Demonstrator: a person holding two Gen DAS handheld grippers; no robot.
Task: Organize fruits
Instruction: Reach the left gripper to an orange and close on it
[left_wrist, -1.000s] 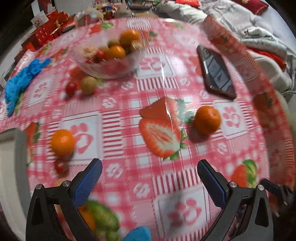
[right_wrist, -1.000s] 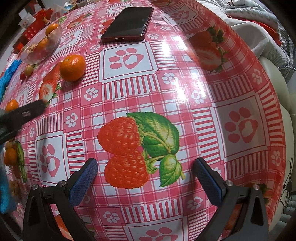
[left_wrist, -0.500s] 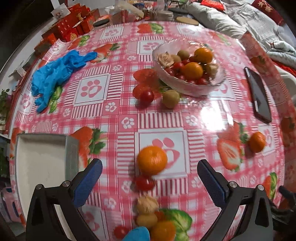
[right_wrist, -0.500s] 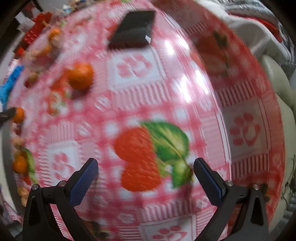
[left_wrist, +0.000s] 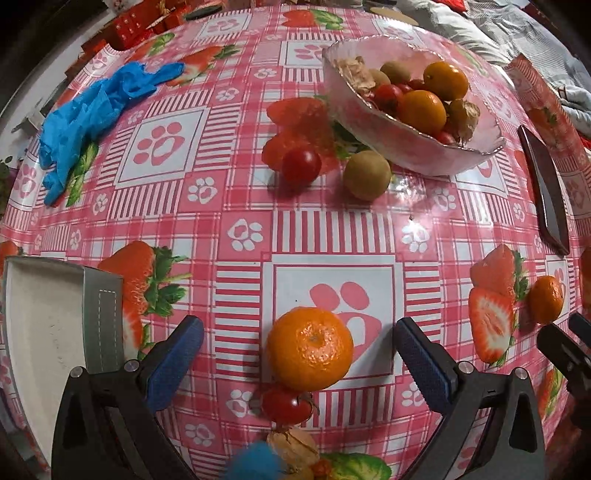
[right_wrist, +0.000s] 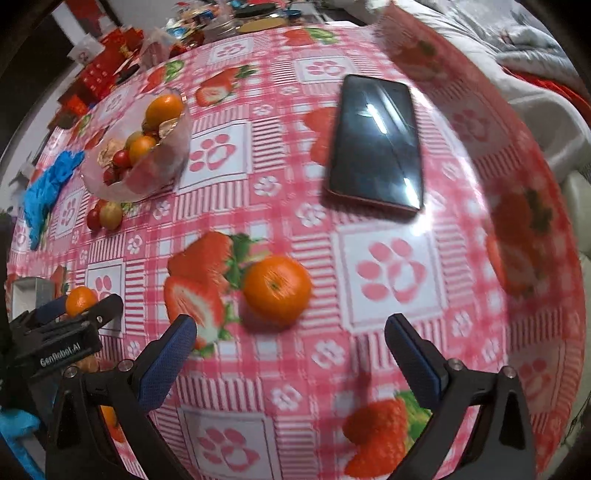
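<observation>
Fruit is spread over a counter (left_wrist: 236, 206) covered in a pink checked cloth. In the left wrist view, the left gripper (left_wrist: 297, 354) is seen at the bottom of the frame with its jaws set wide and empty; one mandarin (left_wrist: 309, 349) lies between them, touched by neither. Just below it, a cherry tomato (left_wrist: 286, 406) and a husked physalis (left_wrist: 293, 448) are lined up toward the bottom edge. In the upper right of the frame a glass bowl (left_wrist: 417, 147) is seen holding two oranges, several cherry tomatoes, small greenish fruits and husked ones; their exact count cannot be told. Just beside the bowl, at centre top, one red tomato (left_wrist: 301, 165) and one greenish-brown fruit (left_wrist: 366, 175) rest on the cloth. A blue glove (left_wrist: 92, 110) is crumpled at upper left, a white tray (left_wrist: 48, 332) sits at lower left, and a dark phone (left_wrist: 546, 192) lies at the right edge. In the right wrist view, the right gripper (right_wrist: 288, 354) is likewise held wide open with nothing grasped, and a second mandarin (right_wrist: 277, 290) is seen just ahead of it at mid-frame.
</observation>
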